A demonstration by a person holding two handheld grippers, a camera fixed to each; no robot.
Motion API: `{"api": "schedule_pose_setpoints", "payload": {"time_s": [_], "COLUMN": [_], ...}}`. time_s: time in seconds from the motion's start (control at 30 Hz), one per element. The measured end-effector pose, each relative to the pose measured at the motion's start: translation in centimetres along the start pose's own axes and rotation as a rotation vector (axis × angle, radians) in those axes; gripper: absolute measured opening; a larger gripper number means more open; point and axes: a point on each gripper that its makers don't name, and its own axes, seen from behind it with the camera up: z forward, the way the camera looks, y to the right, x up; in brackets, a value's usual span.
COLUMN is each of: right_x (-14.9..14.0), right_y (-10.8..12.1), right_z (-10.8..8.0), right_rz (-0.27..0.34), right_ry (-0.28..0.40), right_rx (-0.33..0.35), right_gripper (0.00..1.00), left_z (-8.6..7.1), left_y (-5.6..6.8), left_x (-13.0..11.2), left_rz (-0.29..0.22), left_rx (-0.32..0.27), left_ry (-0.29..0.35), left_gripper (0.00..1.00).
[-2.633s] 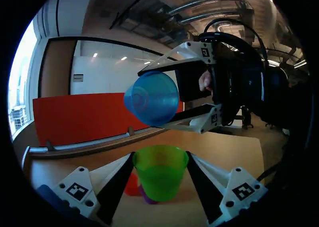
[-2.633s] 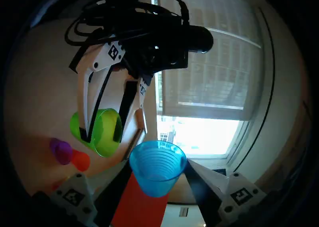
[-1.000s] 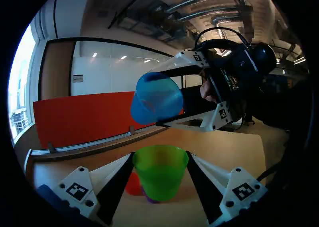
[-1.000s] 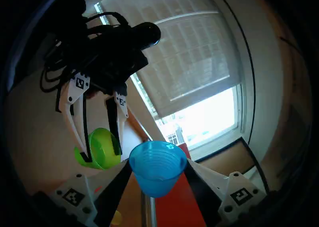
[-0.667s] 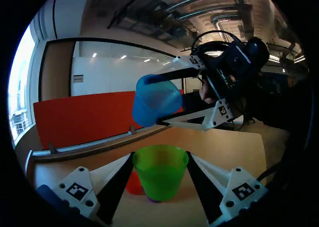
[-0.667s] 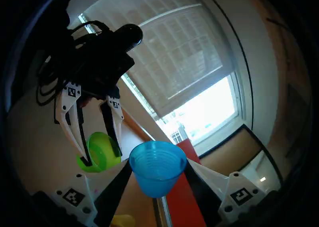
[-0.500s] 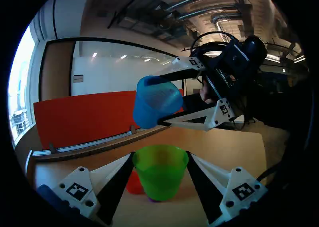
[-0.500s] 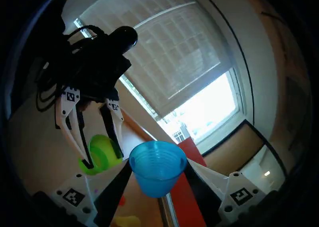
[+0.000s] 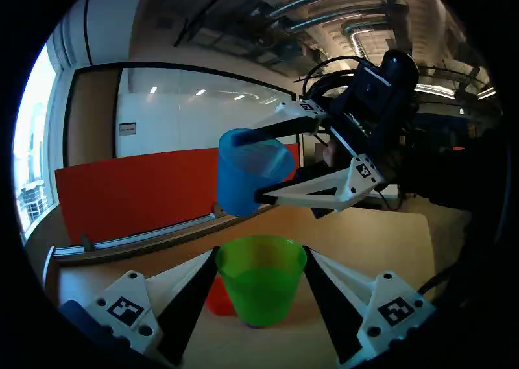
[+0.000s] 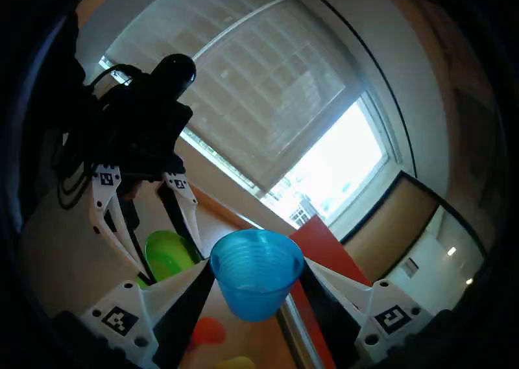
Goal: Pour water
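- Left gripper view: a green cup [image 9: 261,279] was pinched by the left gripper [image 9: 259,265].
- A blue cup [image 9: 250,171] was clamped by the right gripper [image 9: 243,168], above the green cup.
- An orange cup [image 9: 220,299] was seen behind the green cup.

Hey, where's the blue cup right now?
In the left gripper view, the blue cup sits clamped in the right gripper, raised above the green cup that the left gripper holds.

Wooden table [image 9: 376,239], red cup [image 9: 219,299] on it
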Motion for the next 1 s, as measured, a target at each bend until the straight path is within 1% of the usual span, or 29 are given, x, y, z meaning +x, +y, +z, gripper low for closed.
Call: {"api": "schedule_pose_setpoints", "payload": {"time_s": [0.13,0.3,0.5,0.7,1.0], "right_x": [0.0,-0.5,-0.6,-0.6,-1.1], "right_y": [0.0,-0.3,-0.1,0.6,0.5], "right_z": [0.1,0.3,0.3,0.2,0.1], "right_rz": [0.049,0.088,0.137,0.222,0.278], "right_ry": [0.006,0.001,0.001,0.000,-0.004], "right_rx": [0.006,0.016,-0.001,-0.010,-0.005], "right_gripper": [0.91,0.91,0.91,0.91,0.91], "left_z": [-0.1,-0.1,-0.2,-0.1,-0.1], "left_y": [0.0,0.0,0.0,0.0,-0.2], "left_x": [0.1,0.1,-0.1,-0.1,-0.4], "left_rz": [0.002,0.002,0.005,0.008,0.007], "left_rx": [0.000,0.001,-0.002,-0.002,-0.003], "left_ry": [0.001,0.000,-0.003,-0.003,-0.006], "left_gripper": [0.90,0.90,0.90,0.90,0.90]}}
